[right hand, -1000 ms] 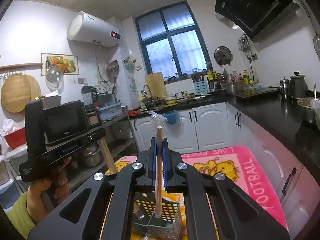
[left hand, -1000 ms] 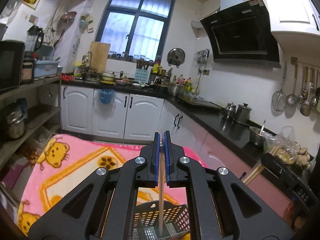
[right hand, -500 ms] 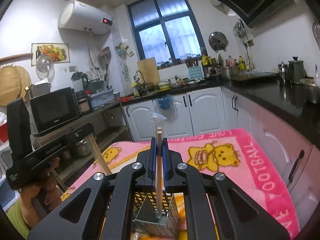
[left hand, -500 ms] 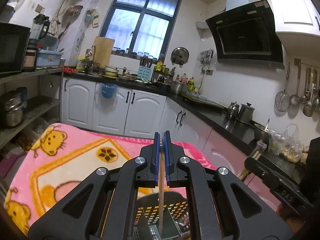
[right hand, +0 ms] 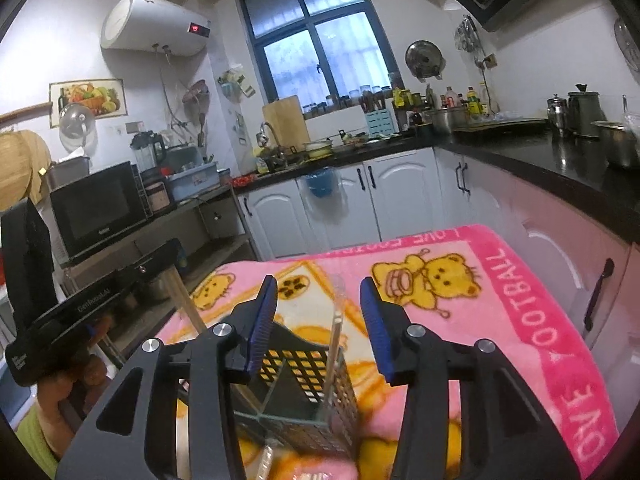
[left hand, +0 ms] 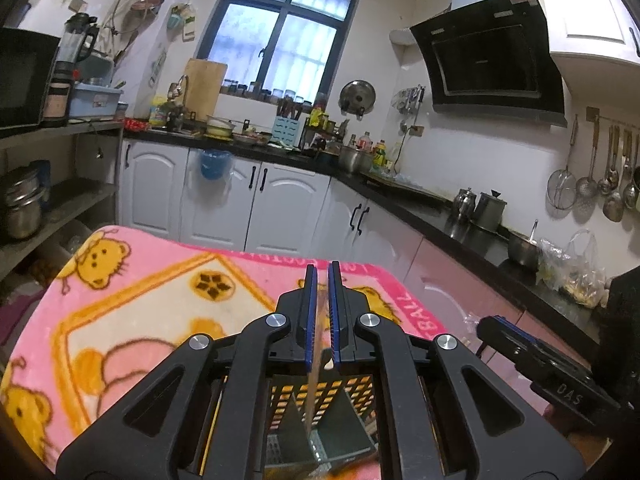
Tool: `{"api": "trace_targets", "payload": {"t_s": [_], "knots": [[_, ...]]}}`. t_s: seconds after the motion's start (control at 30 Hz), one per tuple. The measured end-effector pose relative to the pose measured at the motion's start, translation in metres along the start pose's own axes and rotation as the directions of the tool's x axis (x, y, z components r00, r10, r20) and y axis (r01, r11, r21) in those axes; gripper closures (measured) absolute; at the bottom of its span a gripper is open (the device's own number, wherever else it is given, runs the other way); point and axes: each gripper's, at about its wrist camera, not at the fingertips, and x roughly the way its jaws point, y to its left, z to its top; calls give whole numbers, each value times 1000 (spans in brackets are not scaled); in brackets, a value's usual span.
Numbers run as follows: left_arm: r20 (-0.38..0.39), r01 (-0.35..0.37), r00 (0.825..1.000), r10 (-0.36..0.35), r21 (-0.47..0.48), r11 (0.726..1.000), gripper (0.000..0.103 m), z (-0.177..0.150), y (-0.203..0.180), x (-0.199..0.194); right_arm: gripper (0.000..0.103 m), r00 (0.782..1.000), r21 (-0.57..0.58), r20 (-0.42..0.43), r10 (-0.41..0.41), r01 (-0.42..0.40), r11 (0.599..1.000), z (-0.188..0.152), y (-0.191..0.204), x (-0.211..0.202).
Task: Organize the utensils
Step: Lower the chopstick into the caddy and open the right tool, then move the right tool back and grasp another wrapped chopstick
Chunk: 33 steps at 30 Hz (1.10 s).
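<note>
A black perforated utensil holder (right hand: 304, 396) with inner dividers stands on the pink cartoon blanket (right hand: 520, 312); it also shows in the left wrist view (left hand: 320, 420). My left gripper (left hand: 322, 312) is shut on wooden chopsticks (left hand: 314, 376) whose lower end reaches into the holder. My right gripper (right hand: 318, 320) is open above the holder. Plastic-wrapped chopsticks (right hand: 334, 344) stand loose in the holder between its jaws, touching neither. The left gripper with its chopsticks also shows in the right wrist view (right hand: 188, 304).
White cabinets (left hand: 256, 204) and a black countertop (left hand: 440, 216) with pots run behind and to the right of the blanket. A shelf with a microwave (right hand: 100, 208) stands at the left. The right gripper's body (left hand: 552, 372) is close at the right.
My right gripper has opened and let go of the wrapped chopsticks, which have dropped into the holder. Both grippers have moved lower toward the holder. The left stays shut on its chopsticks.
</note>
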Motion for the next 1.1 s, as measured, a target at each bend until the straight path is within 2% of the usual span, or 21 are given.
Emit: {"api": "trace_targets", "payload": {"t_s": [0.13, 0.2, 0.27, 0.4, 0.47, 0.6, 0.67, 0.97, 1.1], "knots": [[-21, -13, 1000, 13, -20, 1000, 101, -5, 6, -3, 57, 1000, 3, -21, -14, 14, 1000, -10, -4, -8], [-26, -17, 1000, 16, -27, 999, 97, -8, 8, -7, 55, 999, 2, -30, -23, 23, 1000, -14, -5, -12], [-29, -22, 999, 21, -34, 999, 82, -10, 11, -11, 54, 999, 5, -39, -18, 18, 1000, -17, -6, -16], [-38, -23, 999, 21, -50, 999, 74, -12, 14, -20, 49, 998, -1, -63, -13, 13, 1000, -24, -6, -24], [-40, -22, 999, 20, -52, 998, 64, -12, 14, -22, 48, 997, -1, -74, -5, 4, 1000, -27, -6, -29], [-39, -22, 999, 20, -56, 998, 55, -15, 16, -36, 43, 997, -11, -80, -1, 1, 1000, -31, -4, -37], [-41, -22, 999, 20, -53, 998, 44, -18, 16, -43, 42, 997, -12, -81, 0, -1, 1000, -33, -4, -42], [-58, -22, 998, 19, -46, 999, 21, -34, 12, -70, 38, 996, -34, -93, 4, -7, 999, -43, -1, -58], [-59, -21, 998, 19, -35, 999, 17, -41, 9, -82, 38, 995, -43, -100, 13, -18, 999, -47, 2, -63]]}}
